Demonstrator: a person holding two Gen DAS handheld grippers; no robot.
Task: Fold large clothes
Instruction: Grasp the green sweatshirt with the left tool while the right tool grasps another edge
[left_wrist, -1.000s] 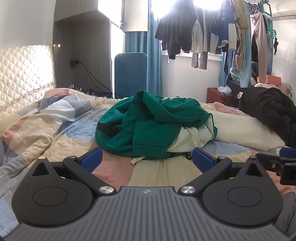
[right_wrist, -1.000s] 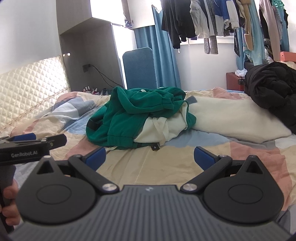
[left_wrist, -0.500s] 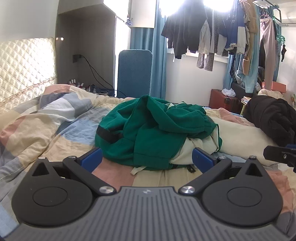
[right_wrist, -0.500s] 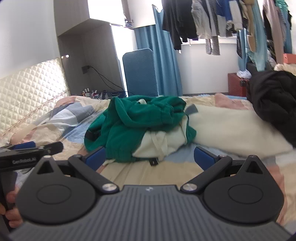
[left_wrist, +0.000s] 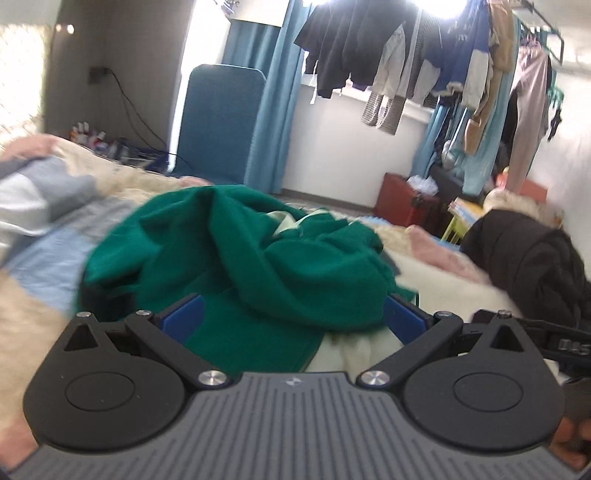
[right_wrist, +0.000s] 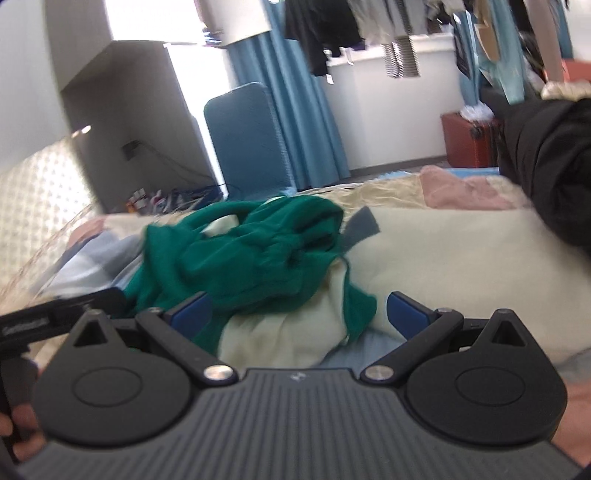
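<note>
While the green hoodie (left_wrist: 240, 258) is lying crumpled on the patchwork bed (left_wrist: 48, 240) with its cream lining showing, both grippers are hovering right at its near edge: the left gripper (left_wrist: 291, 314) and the right gripper (right_wrist: 299, 308) are both sitting wide apart, gripping nothing.

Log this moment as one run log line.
phase: approach | left gripper: open, at green garment | right gripper: open, at its cream lining | garment: crumpled on bed, unfolded
</note>
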